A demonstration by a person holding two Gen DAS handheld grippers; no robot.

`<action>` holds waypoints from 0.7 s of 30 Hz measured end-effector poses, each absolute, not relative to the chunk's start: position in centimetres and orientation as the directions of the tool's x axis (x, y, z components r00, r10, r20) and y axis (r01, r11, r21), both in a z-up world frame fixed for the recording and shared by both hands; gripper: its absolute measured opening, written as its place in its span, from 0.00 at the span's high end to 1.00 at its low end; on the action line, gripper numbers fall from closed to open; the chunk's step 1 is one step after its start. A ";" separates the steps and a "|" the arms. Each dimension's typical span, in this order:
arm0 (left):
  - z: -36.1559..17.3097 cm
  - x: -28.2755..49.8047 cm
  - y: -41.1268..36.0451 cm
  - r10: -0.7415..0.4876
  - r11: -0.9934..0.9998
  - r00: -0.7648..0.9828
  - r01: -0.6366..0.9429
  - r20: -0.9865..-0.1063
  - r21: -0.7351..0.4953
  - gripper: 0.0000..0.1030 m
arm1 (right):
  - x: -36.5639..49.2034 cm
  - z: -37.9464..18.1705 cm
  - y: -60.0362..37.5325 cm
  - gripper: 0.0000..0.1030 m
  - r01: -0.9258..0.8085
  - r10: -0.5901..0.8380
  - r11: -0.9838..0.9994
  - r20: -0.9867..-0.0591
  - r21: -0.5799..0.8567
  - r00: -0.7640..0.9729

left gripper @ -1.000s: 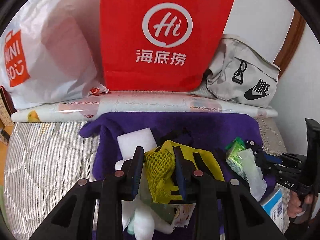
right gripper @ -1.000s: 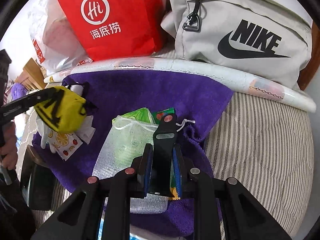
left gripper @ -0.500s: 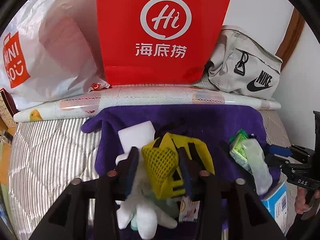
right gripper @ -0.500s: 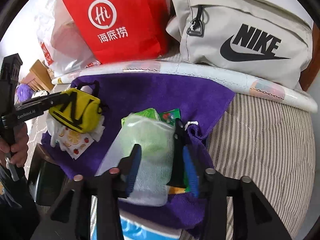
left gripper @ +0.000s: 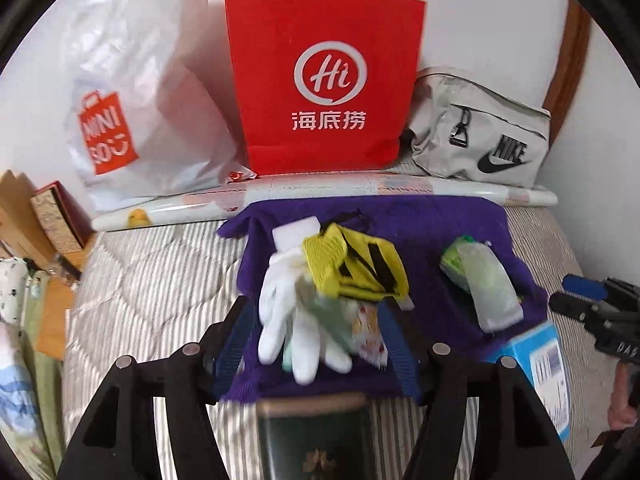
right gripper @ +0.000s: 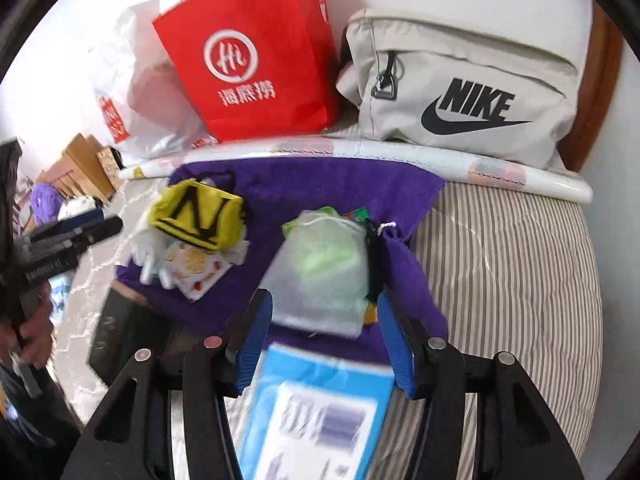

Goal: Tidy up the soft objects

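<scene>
A purple towel (left gripper: 420,232) (right gripper: 320,184) lies on the striped bed. On its left a yellow mesh pouch (left gripper: 356,268) (right gripper: 196,212) rests on a white glove (left gripper: 296,320), a white sponge (left gripper: 296,234) and a fruit-print packet (right gripper: 196,276). On its right lies a white mesh bag (left gripper: 486,284) (right gripper: 324,272) with green packets inside. My left gripper (left gripper: 316,352) is open and empty, pulled back from the pile. My right gripper (right gripper: 324,340) is open and empty, just behind the mesh bag.
A red paper bag (left gripper: 324,80), a white plastic bag (left gripper: 132,112) and a grey Nike bag (left gripper: 480,132) stand along the wall behind a rolled sheet (left gripper: 320,196). A blue box (right gripper: 316,412) and a dark box (left gripper: 316,440) lie at the towel's near edge.
Both grippers opened and drew back. The left let go of the yellow pouch onto the glove pile; the right let go of the mesh bag onto the towel.
</scene>
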State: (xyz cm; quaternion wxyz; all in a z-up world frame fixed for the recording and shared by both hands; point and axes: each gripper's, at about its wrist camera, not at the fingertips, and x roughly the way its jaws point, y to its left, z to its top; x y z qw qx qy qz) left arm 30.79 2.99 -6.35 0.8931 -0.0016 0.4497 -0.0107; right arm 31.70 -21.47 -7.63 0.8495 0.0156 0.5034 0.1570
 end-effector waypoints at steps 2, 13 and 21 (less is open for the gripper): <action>-5.7 29.0 2.8 -0.024 1.000 0.601 0.014 -0.799 -0.020 0.40 | 30.2 -6.7 -21.4 0.47 -0.247 0.287 0.950 -0.842 0.190 0.456; -0.6 17.1 1.4 0.000 0.999 0.696 -0.027 -0.718 -0.026 0.31 | 20.3 -2.0 -21.3 0.37 -0.195 0.233 0.970 -0.798 0.148 0.555; 1.5 9.7 0.6 0.052 0.998 0.764 -0.061 -0.644 0.008 0.20 | 13.4 0.0 -20.5 0.21 -0.168 0.130 0.985 -0.758 0.028 0.639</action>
